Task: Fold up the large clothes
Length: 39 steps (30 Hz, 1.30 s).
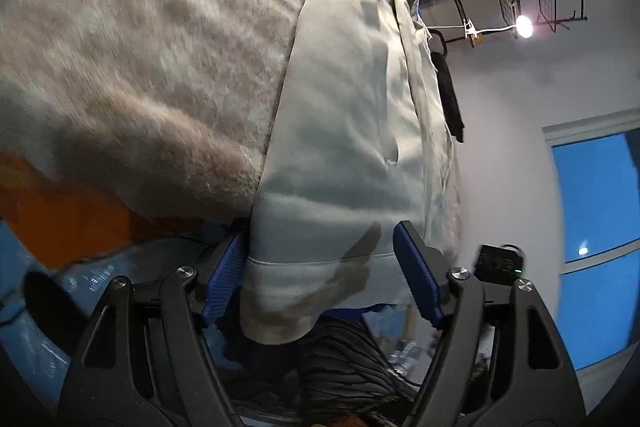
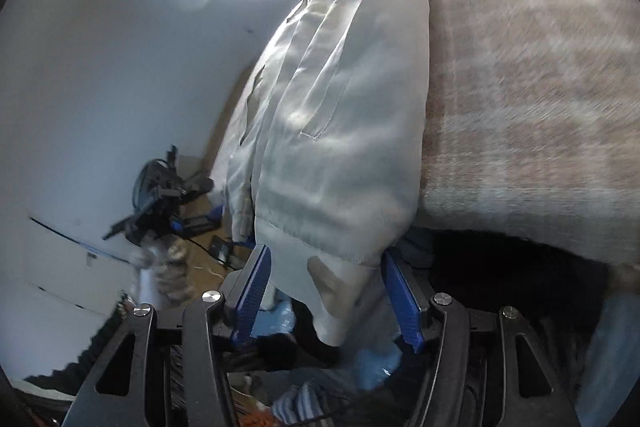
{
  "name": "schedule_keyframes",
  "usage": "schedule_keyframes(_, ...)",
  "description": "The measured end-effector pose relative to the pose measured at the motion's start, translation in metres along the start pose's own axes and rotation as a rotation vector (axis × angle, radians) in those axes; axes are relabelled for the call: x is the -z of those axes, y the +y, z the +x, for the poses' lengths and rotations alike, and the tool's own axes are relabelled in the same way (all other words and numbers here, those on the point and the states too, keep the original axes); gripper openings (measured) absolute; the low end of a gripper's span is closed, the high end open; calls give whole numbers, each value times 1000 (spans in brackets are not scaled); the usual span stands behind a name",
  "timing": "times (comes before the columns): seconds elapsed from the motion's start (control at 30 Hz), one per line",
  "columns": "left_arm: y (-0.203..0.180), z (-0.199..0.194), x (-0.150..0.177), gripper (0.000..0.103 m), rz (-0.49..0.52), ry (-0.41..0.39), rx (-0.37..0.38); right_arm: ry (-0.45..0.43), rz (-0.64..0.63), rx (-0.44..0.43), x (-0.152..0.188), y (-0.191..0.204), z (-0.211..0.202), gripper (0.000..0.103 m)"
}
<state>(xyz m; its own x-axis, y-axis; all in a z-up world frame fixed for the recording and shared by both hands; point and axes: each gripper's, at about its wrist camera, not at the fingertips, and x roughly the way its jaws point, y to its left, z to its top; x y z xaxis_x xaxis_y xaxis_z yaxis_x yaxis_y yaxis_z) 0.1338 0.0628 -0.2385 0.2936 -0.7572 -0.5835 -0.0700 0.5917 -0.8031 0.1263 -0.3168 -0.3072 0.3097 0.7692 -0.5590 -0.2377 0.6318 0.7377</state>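
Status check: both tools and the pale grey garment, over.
Left tool open, pale grey garment hem between its pads. Right tool open, other hem corner between its pads. Garment lies along the fuzzy blanket edge. Nothing blocking.

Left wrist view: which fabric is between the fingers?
The smooth pale grey garment, its stitched hem between the blue fingers; the fuzzy beige blanket lies beside it, outside them.
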Motion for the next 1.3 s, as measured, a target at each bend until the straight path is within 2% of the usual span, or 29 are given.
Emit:
schedule_keyframes(0.13, 9, 6, 5, 70, -48, 0, 62, -10, 101, -97, -2, -22, 7, 58)
schedule_keyframes(0.17, 9, 6, 6, 70, -51, 0, 69, -14, 118, -115, -2, -27, 9, 55)
schedule_keyframes(0.2, 7, 5, 8, 67, -42, -3, 67, -12, 129, -124, -2, -30, 10, 48)
schedule_keyframes(0.23, 4, 1, 10, 60, -29, -7, 60, -9, 141, -131, -1, -32, 11, 45)
schedule_keyframes(0.3, -3, -5, 12, 57, -18, -10, 80, -10, 149, -157, -1, -30, 7, 38)
schedule_keyframes(0.43, -17, -19, 14, 57, 2, -27, 139, -11, 120, -225, -2, -19, -6, 37)
schedule_keyframes(0.57, -21, -8, 10, 65, 0, -6, 106, -5, 106, -240, -7, -16, -3, 43)
schedule_keyframes(0.63, -20, -1, 9, 65, -7, 4, 94, 19, 111, -211, -8, -16, 9, 48)
schedule_keyframes(0.7, -24, 0, 9, 65, 8, 7, 88, 34, 108, -201, -10, -14, 18, 48)
schedule_keyframes(0.77, -27, -2, 8, 60, 26, 6, 75, 39, 103, -213, -9, -11, 20, 48)
schedule_keyframes(0.83, -31, -4, 9, 33, 44, 2, 25, 44, 77, -205, -7, -6, 12, 36)
schedule_keyframes(0.87, -31, -6, 9, 32, 38, -4, 33, 46, 66, -207, -7, -4, 11, 26)
schedule_keyframes(0.9, -31, -11, 9, 29, 29, -14, 55, 42, 59, -204, -8, -3, 8, 21)
schedule_keyframes(0.97, -36, -16, 9, 27, 41, -34, 67, 30, 48, -200, -11, 2, 1, 17)
schedule_keyframes(1.2, -67, -44, 2, 23, 52, -110, 143, -41, 77, -283, -20, 13, -14, 15)
schedule_keyframes(1.3, -79, -49, -7, 23, 37, -125, 164, -66, 75, -289, -30, 22, -19, 15)
